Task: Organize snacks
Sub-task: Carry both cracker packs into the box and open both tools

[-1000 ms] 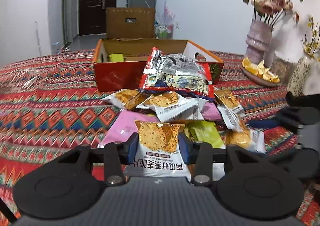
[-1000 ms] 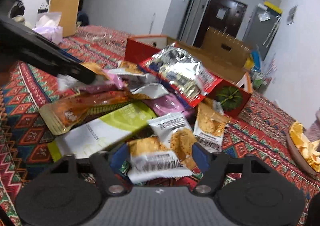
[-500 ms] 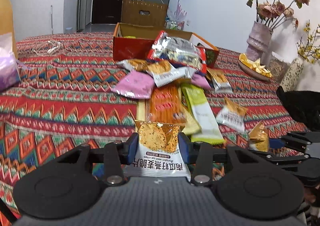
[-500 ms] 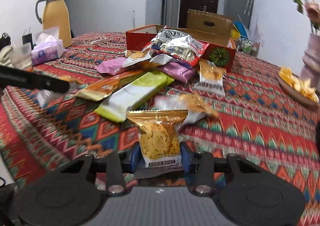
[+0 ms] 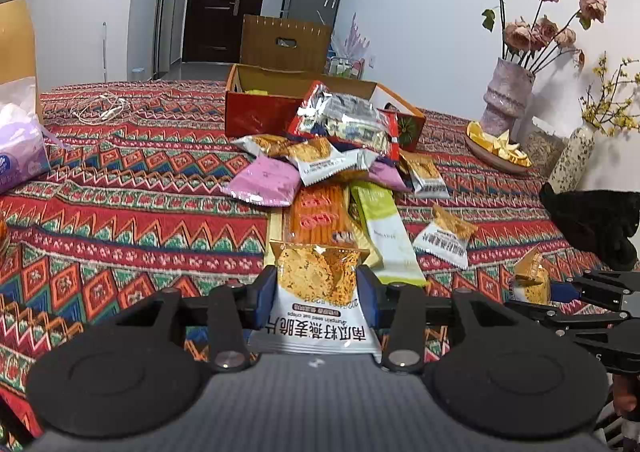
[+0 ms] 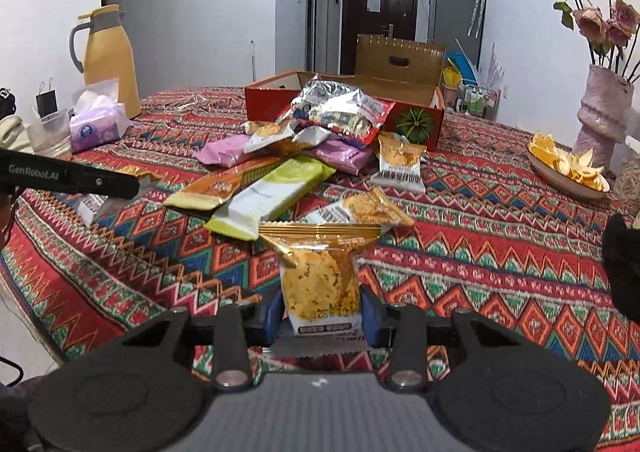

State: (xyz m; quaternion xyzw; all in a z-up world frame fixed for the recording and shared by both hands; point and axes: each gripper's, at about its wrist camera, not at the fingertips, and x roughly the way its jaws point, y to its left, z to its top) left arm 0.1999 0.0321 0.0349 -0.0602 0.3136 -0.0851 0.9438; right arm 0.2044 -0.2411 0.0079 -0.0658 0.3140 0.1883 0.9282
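Both tongs have drawn back from the snack pile (image 5: 332, 172) at twelve o'clock, left tongs (image 5: 316, 292) gripping a white crisp packet (image 5: 316, 292), right tongs (image 6: 320, 310), just closed, clamping a gold-topped packet (image 6: 320, 272) above the surface (image 5: 120, 220).

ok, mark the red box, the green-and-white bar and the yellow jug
red box (image 6: 268, 102): right wrist view, front-left wall.
green-and-white bar (image 6: 276, 192): right wrist view, middle of the wrapper.
yellow jug (image 6: 110, 60): right wrist view, middle of the body.

red zigzag tablecloth (image 5: 140, 212), yellow thermos (image 6: 110, 52)
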